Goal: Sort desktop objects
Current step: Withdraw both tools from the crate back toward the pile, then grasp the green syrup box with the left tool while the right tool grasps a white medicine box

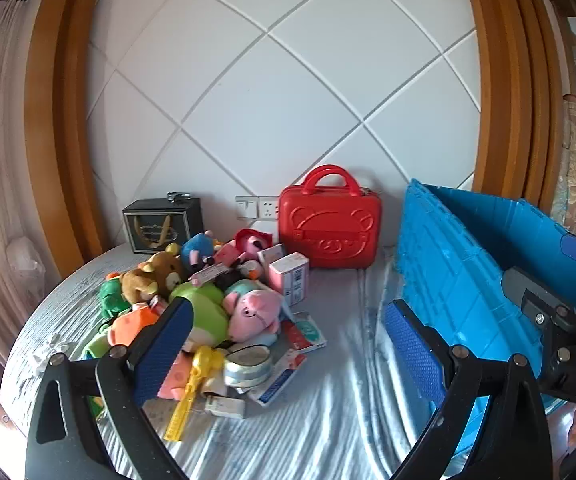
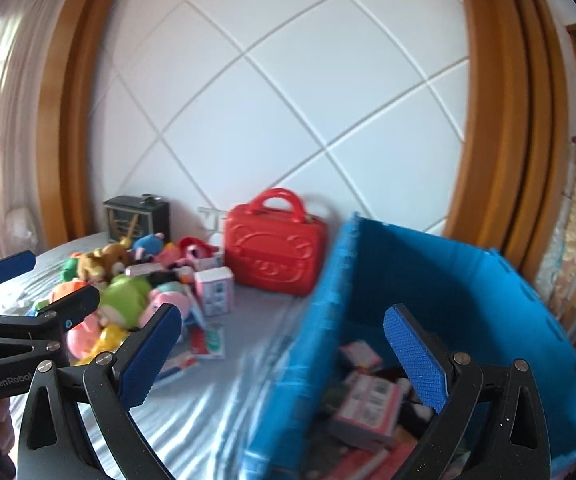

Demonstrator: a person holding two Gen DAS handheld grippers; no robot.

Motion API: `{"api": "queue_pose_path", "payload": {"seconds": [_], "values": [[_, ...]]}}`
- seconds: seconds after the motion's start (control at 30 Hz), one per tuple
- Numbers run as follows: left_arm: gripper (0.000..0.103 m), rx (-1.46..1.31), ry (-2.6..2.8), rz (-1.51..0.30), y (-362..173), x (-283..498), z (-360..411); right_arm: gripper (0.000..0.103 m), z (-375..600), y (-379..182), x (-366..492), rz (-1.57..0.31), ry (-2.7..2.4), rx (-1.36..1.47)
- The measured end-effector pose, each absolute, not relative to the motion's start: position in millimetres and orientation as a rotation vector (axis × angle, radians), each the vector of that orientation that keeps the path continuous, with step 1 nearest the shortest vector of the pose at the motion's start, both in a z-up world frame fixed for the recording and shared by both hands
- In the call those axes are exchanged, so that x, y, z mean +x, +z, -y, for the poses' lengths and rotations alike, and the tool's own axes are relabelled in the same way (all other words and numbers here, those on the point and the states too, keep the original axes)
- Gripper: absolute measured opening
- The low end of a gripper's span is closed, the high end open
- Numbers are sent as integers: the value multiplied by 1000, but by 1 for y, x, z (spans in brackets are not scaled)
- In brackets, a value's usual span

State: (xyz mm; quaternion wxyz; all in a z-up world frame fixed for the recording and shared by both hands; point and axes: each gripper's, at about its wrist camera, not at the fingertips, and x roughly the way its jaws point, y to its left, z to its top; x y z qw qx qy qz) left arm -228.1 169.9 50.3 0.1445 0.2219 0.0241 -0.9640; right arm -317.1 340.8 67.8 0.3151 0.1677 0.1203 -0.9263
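A heap of plush toys (image 1: pixel 191 300) (image 2: pixel 123 296), small boxes (image 1: pixel 290 280) and packets lies on the grey cloth left of centre. A blue crate (image 1: pixel 460 280) (image 2: pixel 448 292) stands on the right and holds several pink boxes (image 2: pixel 368 404). My left gripper (image 1: pixel 283 344) is open and empty, above the cloth between heap and crate. My right gripper (image 2: pixel 283 356) is open and empty, over the crate's left wall. The left gripper also shows at the left edge of the right wrist view (image 2: pixel 43 280).
A red carry case (image 1: pixel 330 228) (image 2: pixel 275 256) stands against the white panelled wall. A dark box (image 1: pixel 163 222) sits behind the heap, wall sockets (image 1: pixel 257 208) beside it. Wooden frame on both sides, a curtain at far left. Bare cloth (image 1: pixel 340 360) lies between heap and crate.
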Motion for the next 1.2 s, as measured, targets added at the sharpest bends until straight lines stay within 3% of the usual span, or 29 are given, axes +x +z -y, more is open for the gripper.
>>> {"api": "queue_pose_path", "payload": {"seconds": [0.77, 1.03, 1.2], "values": [[98, 748, -2654, -164, 15, -185, -37, 103, -232, 33, -279, -374, -2333, 607], [98, 908, -2530, -136, -39, -172, 58, 103, -188, -9, -283, -388, -2313, 767], [98, 1070, -2503, -248, -92, -170, 115, 103, -161, -54, -285, -396, -2301, 921]]}}
